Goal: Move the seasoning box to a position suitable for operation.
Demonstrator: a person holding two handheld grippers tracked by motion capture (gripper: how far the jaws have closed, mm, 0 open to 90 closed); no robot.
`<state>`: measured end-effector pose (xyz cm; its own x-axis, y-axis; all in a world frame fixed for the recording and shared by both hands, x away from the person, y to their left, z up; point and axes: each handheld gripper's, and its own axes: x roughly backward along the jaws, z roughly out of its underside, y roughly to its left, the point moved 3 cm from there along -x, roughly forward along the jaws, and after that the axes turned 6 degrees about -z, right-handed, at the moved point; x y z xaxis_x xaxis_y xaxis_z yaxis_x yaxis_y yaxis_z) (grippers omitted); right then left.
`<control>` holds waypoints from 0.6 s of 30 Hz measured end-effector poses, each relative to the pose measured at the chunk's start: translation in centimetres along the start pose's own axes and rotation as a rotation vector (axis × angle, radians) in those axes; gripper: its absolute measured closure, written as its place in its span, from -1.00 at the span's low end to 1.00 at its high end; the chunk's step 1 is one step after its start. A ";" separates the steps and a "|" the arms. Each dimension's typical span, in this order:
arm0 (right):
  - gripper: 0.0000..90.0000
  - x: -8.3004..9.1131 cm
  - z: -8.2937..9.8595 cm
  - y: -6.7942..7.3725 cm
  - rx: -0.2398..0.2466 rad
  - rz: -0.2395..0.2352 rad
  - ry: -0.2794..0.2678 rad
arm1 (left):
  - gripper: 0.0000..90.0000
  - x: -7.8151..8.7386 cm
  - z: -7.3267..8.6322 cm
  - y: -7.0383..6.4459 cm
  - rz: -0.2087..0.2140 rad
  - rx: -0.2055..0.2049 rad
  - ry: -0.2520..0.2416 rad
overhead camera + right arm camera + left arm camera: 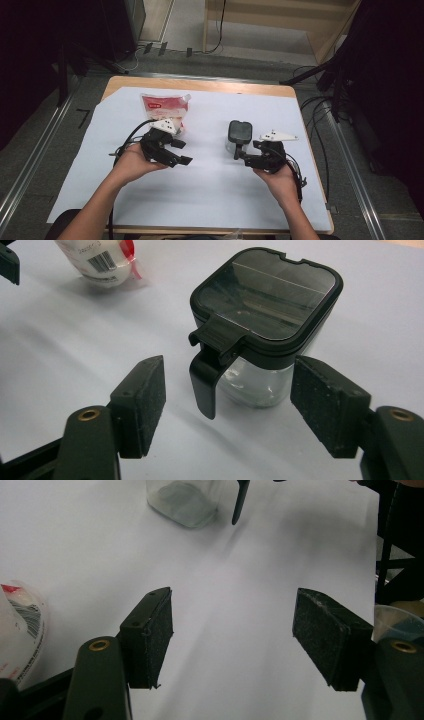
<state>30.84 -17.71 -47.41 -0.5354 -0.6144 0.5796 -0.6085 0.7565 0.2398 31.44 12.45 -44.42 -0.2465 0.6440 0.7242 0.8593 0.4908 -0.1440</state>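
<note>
A clear square jar (239, 136) with a black lid and a black handle stands right of the table's middle. In the right gripper view the jar (262, 330) stands just beyond my right gripper (227, 405), which is open, the handle pointing at the gap between the jaws. A white pouch with a red label (164, 109) lies at the back left. My left gripper (181, 151) is open just in front of it, with nothing between its jaws. In the left gripper view the pouch (20, 625) lies at the left edge and the jar (182, 500) at the top.
A white sheet (210, 190) covers most of the wooden table (200, 85). Cables and dark stands lie on the floor beyond and to the right of the table. A clear container rim (395, 622) is at the right edge of the left gripper view.
</note>
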 end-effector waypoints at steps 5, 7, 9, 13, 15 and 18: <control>-0.19 0.0 0.0 0.0 0.002 -0.018 0.005 | -0.26 -0.1 0.0 0.0 0.007 0.012 0.002; -0.17 0.1 0.0 0.1 0.012 -0.013 0.003 | -0.26 -0.1 0.0 -0.1 0.005 0.011 0.003; -0.17 0.1 -0.1 0.2 0.014 -0.015 0.000 | -0.26 -0.1 0.0 -0.1 0.003 0.014 0.005; -0.14 0.2 -0.1 0.2 0.008 -0.005 -0.007 | -0.26 0.0 0.0 0.0 -0.004 0.008 0.006; -0.14 0.2 -0.1 0.2 0.006 -0.001 -0.010 | -0.26 0.1 0.0 0.0 -0.005 0.006 0.005; -0.09 0.2 0.0 0.1 0.000 -0.003 -0.014 | -0.26 0.1 0.0 0.0 -0.007 0.007 0.000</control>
<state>30.64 -17.76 -47.23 -0.5421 -0.6197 0.5676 -0.6102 0.7546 0.2411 31.42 12.57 -44.34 -0.2528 0.6408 0.7249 0.8543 0.4995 -0.1437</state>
